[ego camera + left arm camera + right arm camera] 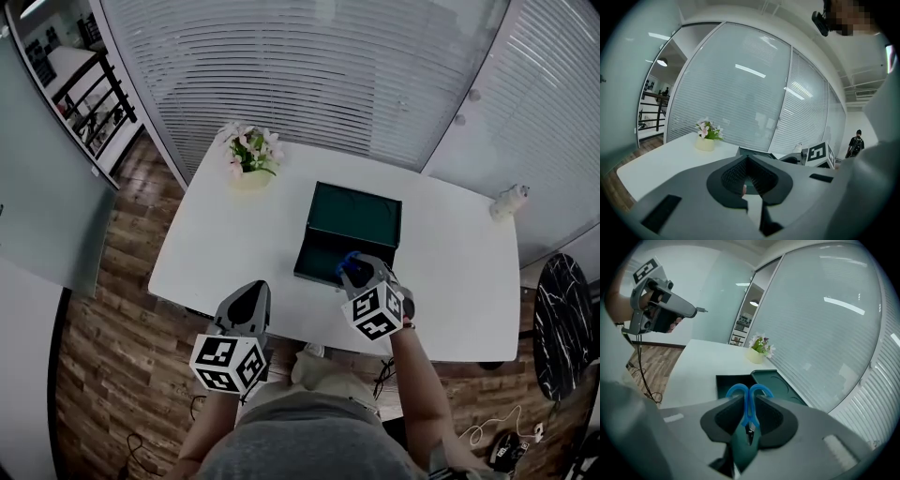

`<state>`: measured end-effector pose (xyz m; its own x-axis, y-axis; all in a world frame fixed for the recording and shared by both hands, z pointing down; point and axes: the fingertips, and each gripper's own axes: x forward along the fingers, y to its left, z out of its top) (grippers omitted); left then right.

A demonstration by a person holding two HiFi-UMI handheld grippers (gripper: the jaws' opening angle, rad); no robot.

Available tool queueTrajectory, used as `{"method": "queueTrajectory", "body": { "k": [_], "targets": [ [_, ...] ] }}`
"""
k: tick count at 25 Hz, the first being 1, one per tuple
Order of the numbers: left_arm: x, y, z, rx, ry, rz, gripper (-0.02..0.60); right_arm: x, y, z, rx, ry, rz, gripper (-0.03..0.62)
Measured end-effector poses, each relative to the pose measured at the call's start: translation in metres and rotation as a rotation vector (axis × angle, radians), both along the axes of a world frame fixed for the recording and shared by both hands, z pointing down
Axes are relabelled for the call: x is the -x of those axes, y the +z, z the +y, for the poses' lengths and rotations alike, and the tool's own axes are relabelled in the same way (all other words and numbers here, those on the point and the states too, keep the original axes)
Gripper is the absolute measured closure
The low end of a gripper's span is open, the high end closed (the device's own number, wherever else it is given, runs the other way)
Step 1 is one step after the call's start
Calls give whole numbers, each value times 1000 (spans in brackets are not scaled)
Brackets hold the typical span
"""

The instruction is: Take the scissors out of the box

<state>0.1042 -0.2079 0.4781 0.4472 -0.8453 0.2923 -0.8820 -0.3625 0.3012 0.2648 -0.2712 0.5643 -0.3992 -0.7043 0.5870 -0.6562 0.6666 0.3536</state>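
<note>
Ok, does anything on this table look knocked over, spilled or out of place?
Nothing stands out. The green box lies open and flat on the white table. The flower pot stands upright and nothing is spilled. The blue-handled scissors sit clamped in the right gripper over the box.

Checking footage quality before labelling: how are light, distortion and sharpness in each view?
Head view: even soft light, table bright, blinds bowed. Left gripper view: strong fisheye, dark corners, lamp reflections on the glass wall. Right gripper view: same fisheye, scissors sharp.
</note>
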Motion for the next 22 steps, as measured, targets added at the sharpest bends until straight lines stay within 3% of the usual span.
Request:
{"method": "queueTrajectory", "body": {
  "k": [9, 17, 22],
  "targets": [
    [12, -9, 41, -27, 18, -9, 575, 4, -47, 33, -168, 98, -36, 505],
    [23, -13, 91, -53, 51, -16, 575, 18, -103, 87, -338, 179, -133, 505],
    [35, -10, 127, -41, 40, -18, 575, 27, -127, 129, -354, 215, -232, 505]
  ]
}}
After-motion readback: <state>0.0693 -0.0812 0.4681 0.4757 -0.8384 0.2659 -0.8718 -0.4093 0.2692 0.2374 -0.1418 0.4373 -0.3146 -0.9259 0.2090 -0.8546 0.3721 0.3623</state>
